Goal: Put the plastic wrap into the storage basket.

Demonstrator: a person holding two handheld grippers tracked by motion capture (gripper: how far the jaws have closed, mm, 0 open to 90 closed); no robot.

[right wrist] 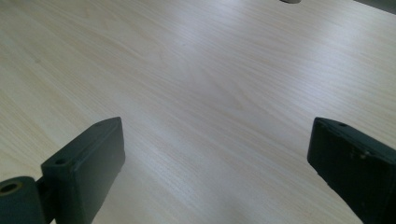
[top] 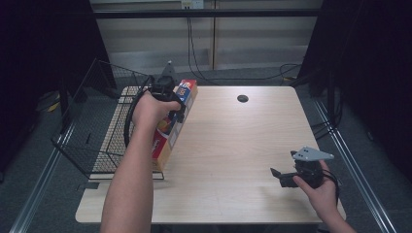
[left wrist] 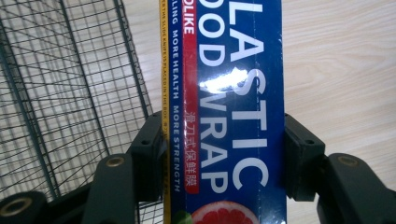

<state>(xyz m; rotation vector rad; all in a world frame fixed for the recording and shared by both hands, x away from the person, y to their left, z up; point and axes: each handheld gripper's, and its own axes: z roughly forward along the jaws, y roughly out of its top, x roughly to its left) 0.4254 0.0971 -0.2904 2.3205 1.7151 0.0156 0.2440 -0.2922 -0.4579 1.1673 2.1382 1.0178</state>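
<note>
A long blue and yellow plastic wrap box [top: 171,127] lies lengthwise near the table's left edge, beside the wire basket [top: 104,126]. My left gripper [top: 167,99] is clamped across the box near its far end. In the left gripper view both black pads press on the sides of the plastic wrap box [left wrist: 233,116], so my left gripper [left wrist: 224,156] is shut on it. My right gripper [top: 278,175] hovers low over the near right part of the table. In the right gripper view the right gripper [right wrist: 215,158] has its jaws wide apart with bare wood between them.
The wire basket [left wrist: 60,84] stands at the table's left side, partly over the edge. A dark round hole [top: 242,98] sits in the wooden table [top: 233,145] near the far edge. Cables run along the floor behind the table.
</note>
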